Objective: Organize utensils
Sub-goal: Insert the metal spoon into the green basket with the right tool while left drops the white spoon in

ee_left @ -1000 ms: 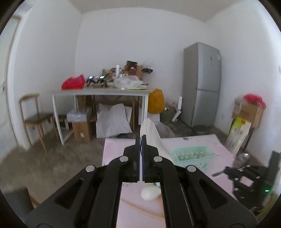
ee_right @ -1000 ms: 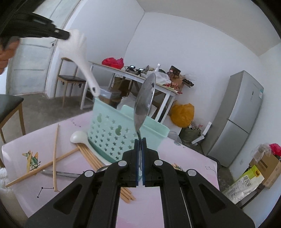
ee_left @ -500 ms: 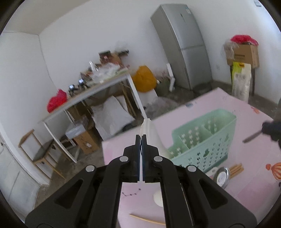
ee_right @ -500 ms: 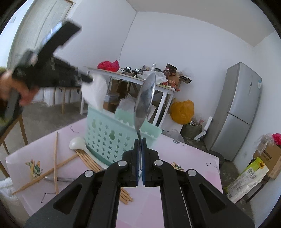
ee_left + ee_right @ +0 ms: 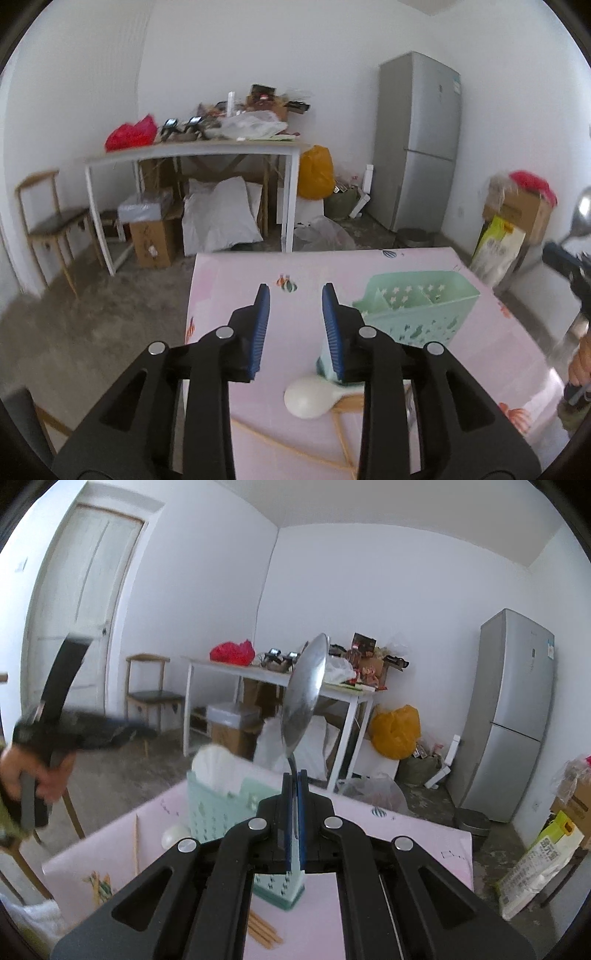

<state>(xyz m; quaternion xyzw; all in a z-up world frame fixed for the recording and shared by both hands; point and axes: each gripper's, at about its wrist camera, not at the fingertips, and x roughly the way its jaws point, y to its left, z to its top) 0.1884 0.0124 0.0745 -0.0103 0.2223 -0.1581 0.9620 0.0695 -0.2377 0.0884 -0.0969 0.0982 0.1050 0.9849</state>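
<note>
My left gripper (image 5: pixel 295 291) hovers over the pink table (image 5: pixel 225 295), left of the mint-green utensil basket (image 5: pixel 417 310); its jaws are opening with nothing between them. A white spoon (image 5: pixel 308 397) lies on the table just below the fingers, beside wooden chopsticks (image 5: pixel 340 435). My right gripper (image 5: pixel 295 775) is shut on the handle of a metal spoon (image 5: pixel 304 694), held upright above the basket (image 5: pixel 214 812). A white rice paddle (image 5: pixel 218 766) stands in the basket's left end. The left gripper (image 5: pixel 74 731) appears blurred at the far left, held by a hand (image 5: pixel 37 771).
More chopsticks (image 5: pixel 264 930) lie at the basket's foot, and one single stick (image 5: pixel 135 842) near the table's left edge. Beyond the table are a cluttered white table (image 5: pixel 192 151), a wooden chair (image 5: pixel 48 221), a grey fridge (image 5: pixel 421 147) and boxes on the floor.
The left gripper let go of the white paddle, which now stands in the basket, then opened and drew back to the left. The right gripper rose a little with the metal spoon.
</note>
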